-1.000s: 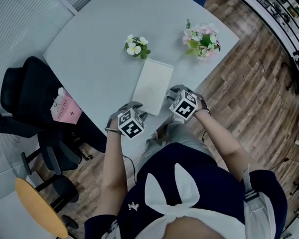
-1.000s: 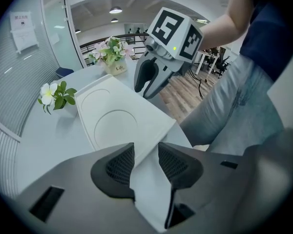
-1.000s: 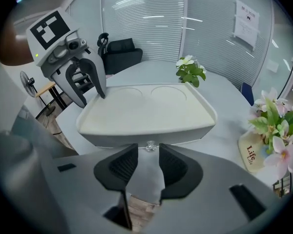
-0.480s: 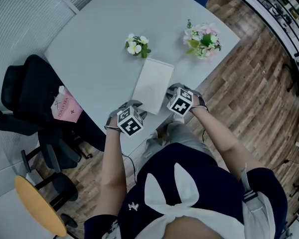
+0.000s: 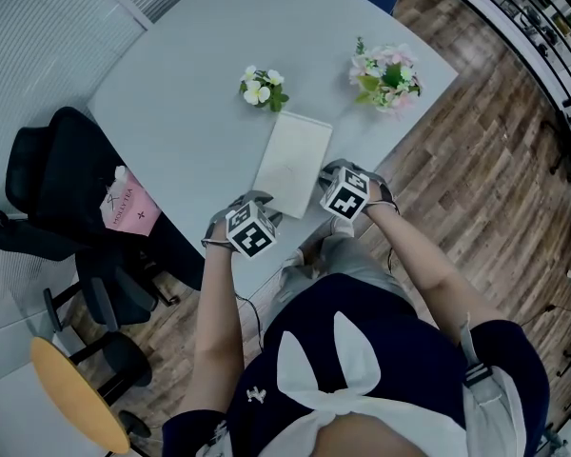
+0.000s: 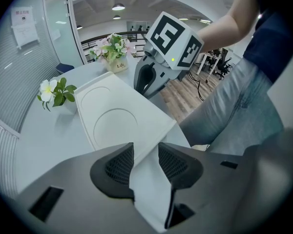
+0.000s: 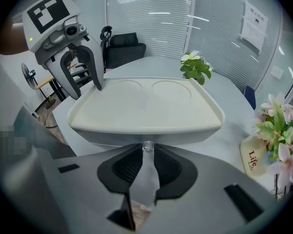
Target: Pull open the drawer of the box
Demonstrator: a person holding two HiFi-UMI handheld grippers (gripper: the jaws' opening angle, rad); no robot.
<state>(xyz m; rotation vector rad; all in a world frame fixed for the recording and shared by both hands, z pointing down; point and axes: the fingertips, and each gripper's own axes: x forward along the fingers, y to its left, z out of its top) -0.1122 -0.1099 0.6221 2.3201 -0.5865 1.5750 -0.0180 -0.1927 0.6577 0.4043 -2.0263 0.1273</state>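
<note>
Resting on the pale grey table (image 5: 171,103), centre of the head view: one flat white box (image 5: 293,163), its lid moulded with two shallow round recesses, its near end at the table's edge. Drawer not drawn out. A small clear knob (image 7: 147,146) sits at the middle of the front face, under the lid rim.

Left gripper (image 6: 145,149): at the box's lower-left corner in the head view. Fingers clamped on the box, one ribbed pad on each side of the corner, the white wall filling the gap between them.

Right gripper (image 7: 147,151): at the box's lower-right end in the head view, facing the front face. Fingers closing on the knob, which sits between the tips with both tips against its sides.

Also on the table: small white flower sprig (image 5: 262,88) just beyond the box's far end; pink bouquet (image 5: 386,76), upper right, apart from the box.

Off the table, left of frame: black chair (image 5: 52,174) carrying a pink bag (image 5: 127,208).
</note>
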